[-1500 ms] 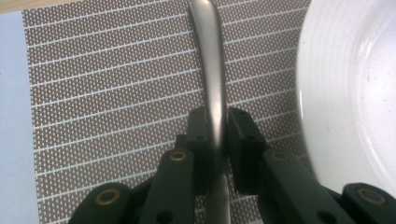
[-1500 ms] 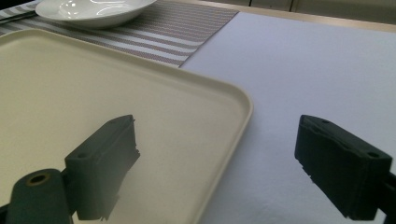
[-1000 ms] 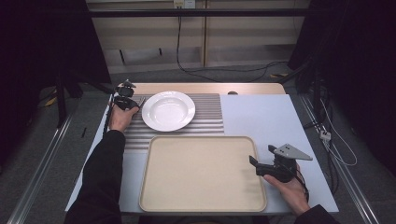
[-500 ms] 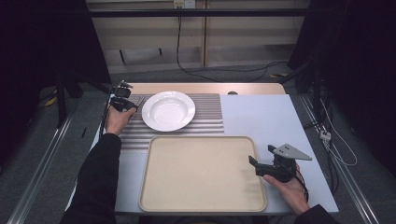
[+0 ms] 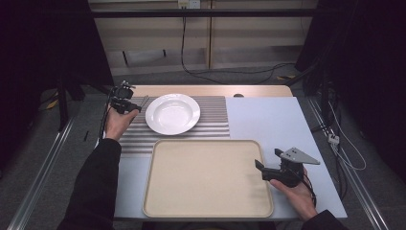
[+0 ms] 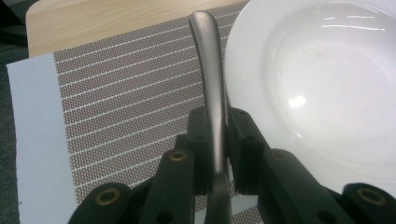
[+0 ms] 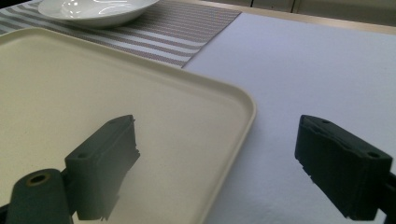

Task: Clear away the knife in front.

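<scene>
L gripper [image 6: 217, 135] is clamping a metal utensil handle [image 6: 210, 70], holding it over the striped mat [image 6: 121, 93] just beside the white plate [image 6: 317, 84]. R gripper [image 7: 219, 163] is sitting wide open, nothing in it, straddling the tray [image 7: 140, 107] edge.

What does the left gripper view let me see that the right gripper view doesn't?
Left gripper view: the left gripper has its jaws shut on a metal utensil handle, held beside the plate, above the striped mat.

Right gripper view: the right gripper has open jaws with nothing between them, at the corner of the beige tray and the pale table.

Both: the white plate on the striped mat.
</scene>
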The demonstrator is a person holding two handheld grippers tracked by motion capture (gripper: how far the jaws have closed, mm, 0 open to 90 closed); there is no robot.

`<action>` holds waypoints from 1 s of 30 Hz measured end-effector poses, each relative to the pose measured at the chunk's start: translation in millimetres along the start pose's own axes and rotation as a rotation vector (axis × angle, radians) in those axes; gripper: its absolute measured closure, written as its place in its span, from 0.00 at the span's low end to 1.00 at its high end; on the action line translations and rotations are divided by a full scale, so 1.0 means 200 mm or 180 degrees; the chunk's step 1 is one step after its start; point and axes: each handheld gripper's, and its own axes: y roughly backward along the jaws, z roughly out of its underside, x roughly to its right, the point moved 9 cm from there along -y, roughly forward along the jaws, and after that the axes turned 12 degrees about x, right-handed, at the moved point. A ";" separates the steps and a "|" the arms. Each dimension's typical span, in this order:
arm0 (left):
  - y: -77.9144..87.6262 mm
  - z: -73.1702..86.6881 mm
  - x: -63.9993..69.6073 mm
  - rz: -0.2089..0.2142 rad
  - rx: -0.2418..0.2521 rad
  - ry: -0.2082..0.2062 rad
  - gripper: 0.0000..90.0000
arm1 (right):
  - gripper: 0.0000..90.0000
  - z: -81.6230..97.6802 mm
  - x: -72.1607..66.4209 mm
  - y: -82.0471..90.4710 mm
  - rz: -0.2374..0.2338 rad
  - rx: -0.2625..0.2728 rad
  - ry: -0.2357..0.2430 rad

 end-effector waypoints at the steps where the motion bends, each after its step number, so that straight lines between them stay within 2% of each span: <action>1: 0.02 -0.01 0.01 0.0039 0.0029 -0.0008 0.89 | 0.14 0.00 0.00 0.00 -0.0002 -0.0003 0.0004; 18: 0.16 -0.02 0.14 0.0176 0.0208 -0.0176 0.89 | 0.11 0.00 0.00 0.00 -0.0005 0.0006 0.0011; 20: 0.18 -0.01 0.16 0.0213 0.0217 -0.0169 0.89 | 0.10 0.00 0.00 0.00 -0.0008 0.0008 0.0014; 23: 0.22 -0.01 0.19 0.0317 0.0334 -0.0141 0.89 | 0.10 0.00 0.00 0.00 -0.0008 0.0004 0.0014; 25: 0.24 -0.02 0.22 0.0342 0.0340 -0.0213 0.89 | 0.09 0.00 0.00 0.00 -0.0007 0.0004 0.0010; 30: 0.30 -0.02 0.28 0.0416 0.0395 -0.0287 0.89 | 0.09 -0.01 -0.01 0.01 -0.0005 0.0011 0.0012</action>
